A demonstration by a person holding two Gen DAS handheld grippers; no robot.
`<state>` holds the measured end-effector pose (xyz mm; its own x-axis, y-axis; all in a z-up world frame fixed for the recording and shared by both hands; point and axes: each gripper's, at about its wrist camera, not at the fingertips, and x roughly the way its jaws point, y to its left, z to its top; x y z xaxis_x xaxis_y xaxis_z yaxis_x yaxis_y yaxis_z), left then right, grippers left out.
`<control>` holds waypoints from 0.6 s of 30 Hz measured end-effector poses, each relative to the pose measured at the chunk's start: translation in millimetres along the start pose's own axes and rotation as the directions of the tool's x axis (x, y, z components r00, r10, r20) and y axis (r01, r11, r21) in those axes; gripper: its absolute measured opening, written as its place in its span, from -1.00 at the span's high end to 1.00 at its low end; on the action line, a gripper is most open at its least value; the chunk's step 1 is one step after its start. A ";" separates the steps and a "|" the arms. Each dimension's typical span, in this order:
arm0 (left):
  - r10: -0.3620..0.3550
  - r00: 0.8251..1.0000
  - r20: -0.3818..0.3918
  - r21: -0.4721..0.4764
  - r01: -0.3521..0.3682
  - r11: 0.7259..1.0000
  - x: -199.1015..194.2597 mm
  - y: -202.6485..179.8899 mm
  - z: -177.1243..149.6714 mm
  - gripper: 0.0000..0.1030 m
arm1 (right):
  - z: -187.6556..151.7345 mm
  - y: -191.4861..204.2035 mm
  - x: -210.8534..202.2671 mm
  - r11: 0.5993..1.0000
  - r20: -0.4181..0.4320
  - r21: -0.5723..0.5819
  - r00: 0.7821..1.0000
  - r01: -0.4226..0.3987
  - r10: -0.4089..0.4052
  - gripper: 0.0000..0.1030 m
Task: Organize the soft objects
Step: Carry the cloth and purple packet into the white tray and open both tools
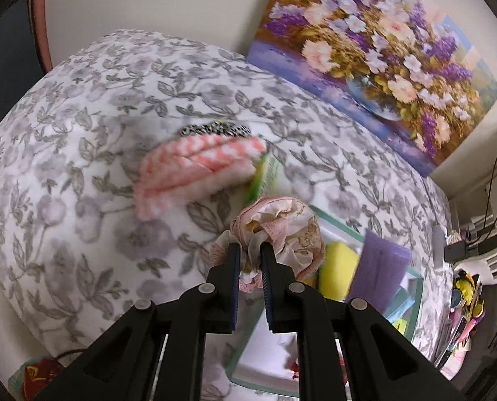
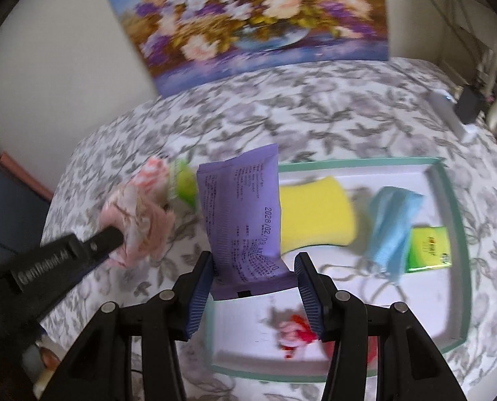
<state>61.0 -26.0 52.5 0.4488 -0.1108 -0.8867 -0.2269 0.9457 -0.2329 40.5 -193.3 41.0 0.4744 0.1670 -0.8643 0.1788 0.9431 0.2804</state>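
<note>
My left gripper (image 1: pixel 250 249) is shut on a pink and cream fabric scrunchie (image 1: pixel 282 230) and holds it above the bed; it also shows in the right wrist view (image 2: pixel 141 220). My right gripper (image 2: pixel 253 260) holds a purple packet (image 2: pixel 245 220) between its pads, over the near edge of a white tray with a green rim (image 2: pixel 455 200). In the tray lie a yellow sponge (image 2: pixel 315 214), a blue face mask (image 2: pixel 392 217) and a green packet (image 2: pixel 429 245). A folded pink checked cloth (image 1: pixel 198 170) lies on the bed beside a green and yellow sponge (image 1: pixel 265 177).
The bed has a grey floral cover (image 1: pixel 81 133). A flower painting (image 1: pixel 375 53) leans on the wall behind it. A black and white patterned item (image 1: pixel 215 130) lies behind the pink cloth. A red and white figure (image 2: pixel 295 332) is printed or lying in the tray's near part. Clutter (image 1: pixel 465 294) stands right of the bed.
</note>
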 end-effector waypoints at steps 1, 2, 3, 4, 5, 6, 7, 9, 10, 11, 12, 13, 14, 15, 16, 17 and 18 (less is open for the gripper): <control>-0.003 1.000 0.001 0.002 0.003 1.000 1.0 -2.2 -2.3 0.75 | 0.7 -5.4 -1.9 1.000 0.004 0.013 1.000 0.006 -0.006 -0.02; -0.008 1.000 0.003 0.005 0.008 1.000 1.6 -4.2 -3.9 0.75 | 1.0 -10.9 -3.9 1.000 0.007 0.026 1.000 0.011 -0.011 -0.02; -0.013 1.000 0.005 0.007 0.013 1.000 1.8 -5.9 -5.3 0.75 | 1.4 -16.1 -5.6 0.999 0.010 0.039 1.000 0.015 -0.016 -0.02; -0.017 1.000 0.008 0.014 0.017 1.000 1.8 -8.1 -6.7 0.75 | 2.1 -22.7 -7.4 0.998 0.015 0.053 1.000 0.017 -0.018 -0.02; -0.024 1.000 0.012 0.025 0.024 0.999 1.4 -11.1 -8.7 0.75 | 2.5 -27.8 -8.5 0.998 0.018 0.064 1.000 0.018 -0.019 -0.02; -0.029 0.999 0.019 0.039 0.028 0.999 0.6 -14.8 -11.2 0.75 | 2.7 -34.9 -10.4 0.997 0.022 0.078 0.999 0.021 -0.023 -0.02; -0.033 0.999 0.022 0.050 0.032 0.998 0.2 -17.0 -12.8 0.75 | 2.8 -39.5 -11.4 0.996 0.024 0.087 0.999 0.024 -0.026 -0.02; -0.041 0.999 0.024 0.076 0.039 0.996 0.2 -23.4 -17.7 0.75 | 3.2 -51.0 -14.3 0.993 0.030 0.112 0.999 0.039 -0.043 -0.02; -0.043 0.999 0.021 0.095 0.041 0.995 0.5 -27.4 -21.5 0.75 | 3.1 -56.4 -15.9 0.991 0.033 0.125 0.998 0.046 -0.050 -0.02; -0.046 0.999 0.018 0.110 0.043 0.993 0.7 -29.9 -24.1 0.75 | 2.8 -60.8 -17.0 0.990 0.035 0.135 0.998 0.049 -0.054 -0.02; -0.047 0.999 0.015 0.133 0.045 0.990 1.1 -34.9 -28.5 0.75 | 2.6 -67.9 -18.6 0.987 0.038 0.153 0.998 0.049 -0.055 -0.02; -0.053 0.999 0.009 0.155 0.051 0.987 1.6 -40.3 -32.9 0.75 | 2.3 -72.4 -19.7 0.985 0.041 0.166 0.998 0.047 -0.054 -0.02; -0.062 0.998 0.004 0.172 0.060 0.983 2.1 -44.9 -36.6 0.75 | 1.4 -76.7 -21.3 0.983 0.043 0.179 0.998 0.047 -0.055 -0.02; -0.066 0.998 0.002 0.183 0.065 0.981 2.1 -48.2 -39.4 0.75 | 0.9 -81.5 -22.4 0.980 0.045 0.193 0.997 0.047 -0.057 -0.02; -0.068 0.998 0.000 0.202 0.067 0.977 2.3 -52.8 -42.6 0.75 | 0.0 -86.6 -23.8 0.977 0.047 0.207 0.997 0.048 -0.059 -0.02; -0.071 0.997 -0.001 0.211 0.069 0.975 2.4 -55.0 -44.9 0.75 | -1.0 -90.8 -25.0 0.974 0.049 0.219 0.997 0.049 -0.062 -0.02; -0.075 0.997 -0.006 0.221 0.074 0.972 3.0 -57.8 -47.1 0.75 | -2.0 -95.3 -26.3 0.972 0.050 0.231 0.996 0.054 -0.067 -0.02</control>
<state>34.8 -95.4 44.4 0.4597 -0.1828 -0.8690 0.0038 0.9790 -0.2039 9.2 -287.0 36.2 0.5041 0.0884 -0.8591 0.3982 0.8589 0.3220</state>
